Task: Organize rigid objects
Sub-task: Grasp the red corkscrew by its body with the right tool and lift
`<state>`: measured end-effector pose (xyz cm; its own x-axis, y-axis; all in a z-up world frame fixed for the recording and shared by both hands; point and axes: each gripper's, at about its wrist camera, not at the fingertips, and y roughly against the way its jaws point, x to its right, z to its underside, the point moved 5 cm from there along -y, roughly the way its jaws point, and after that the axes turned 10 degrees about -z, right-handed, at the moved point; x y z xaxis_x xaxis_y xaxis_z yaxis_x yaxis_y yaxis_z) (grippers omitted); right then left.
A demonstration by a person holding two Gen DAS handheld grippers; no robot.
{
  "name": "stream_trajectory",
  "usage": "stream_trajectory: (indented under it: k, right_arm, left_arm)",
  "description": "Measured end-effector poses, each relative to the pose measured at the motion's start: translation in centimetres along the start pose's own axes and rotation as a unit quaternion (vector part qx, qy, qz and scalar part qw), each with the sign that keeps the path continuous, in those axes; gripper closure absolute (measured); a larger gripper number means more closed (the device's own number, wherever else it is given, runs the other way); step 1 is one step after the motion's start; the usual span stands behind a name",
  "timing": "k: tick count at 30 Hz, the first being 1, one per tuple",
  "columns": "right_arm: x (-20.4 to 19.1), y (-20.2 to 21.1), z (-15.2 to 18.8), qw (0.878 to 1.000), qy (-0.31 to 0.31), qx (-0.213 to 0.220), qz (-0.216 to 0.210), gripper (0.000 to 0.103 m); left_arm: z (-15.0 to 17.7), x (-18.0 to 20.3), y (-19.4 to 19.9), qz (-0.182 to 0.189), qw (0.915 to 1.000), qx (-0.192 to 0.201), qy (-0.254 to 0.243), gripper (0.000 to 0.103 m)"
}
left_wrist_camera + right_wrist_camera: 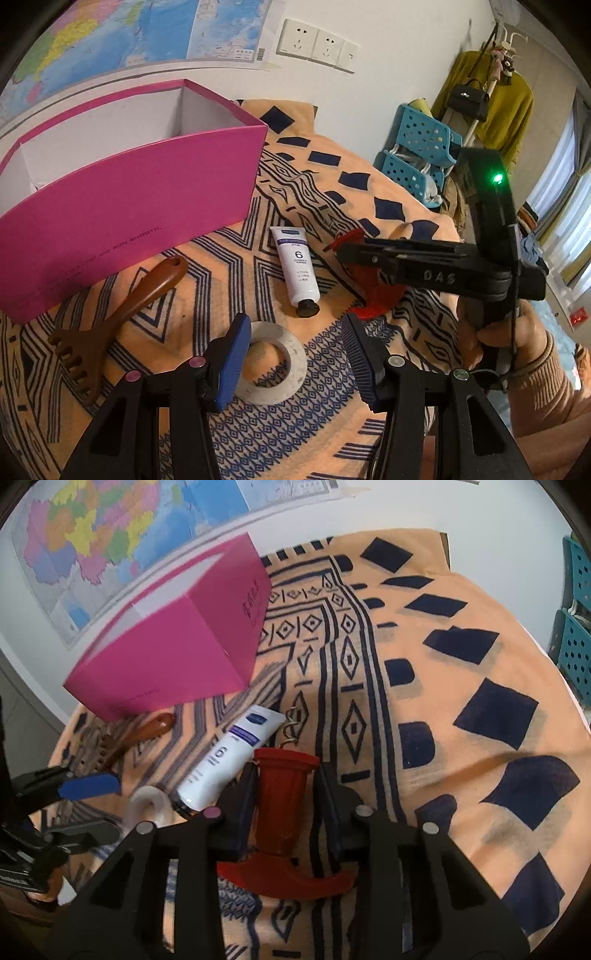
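Note:
My right gripper [286,775] is shut on a red corkscrew [282,805]; its metal screw tip [291,725] sticks out ahead. The corkscrew also shows in the left wrist view [376,291], under the right gripper body [424,266]. My left gripper [293,350] is open, its blue pads on either side of a white tape roll [275,363] lying flat on the cloth. A white tube marked 6 [297,267] lies beyond it, also in the right wrist view [229,757]. A brown wooden rake-like scraper [110,321] lies left. An open pink box [122,192] stands at the back left.
The patterned orange cloth [443,701] covers the table. Blue plastic baskets [417,155] and a coat rack with a yellow garment [491,103] stand beyond the table's right edge. A map [110,33] and wall sockets [317,44] are on the wall.

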<state>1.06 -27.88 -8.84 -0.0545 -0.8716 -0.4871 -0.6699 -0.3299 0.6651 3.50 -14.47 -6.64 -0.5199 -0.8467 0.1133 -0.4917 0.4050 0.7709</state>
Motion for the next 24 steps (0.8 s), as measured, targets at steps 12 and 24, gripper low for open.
stream_trajectory:
  k: [12,24]
  right_arm:
    - [-4.6,3.5,-2.2,0.996,0.04,0.057,-0.053,0.068]
    - [-9.9,2.5,-6.5,0.985,0.101,0.088,-0.107,0.068]
  left_arm:
    - [-1.4,0.3,2.0,0.057,0.9981,0.02,0.01,0.051]
    - [-4.5,-1.4,4.7,0.043,0.9963,0.074,0.012,0.051]
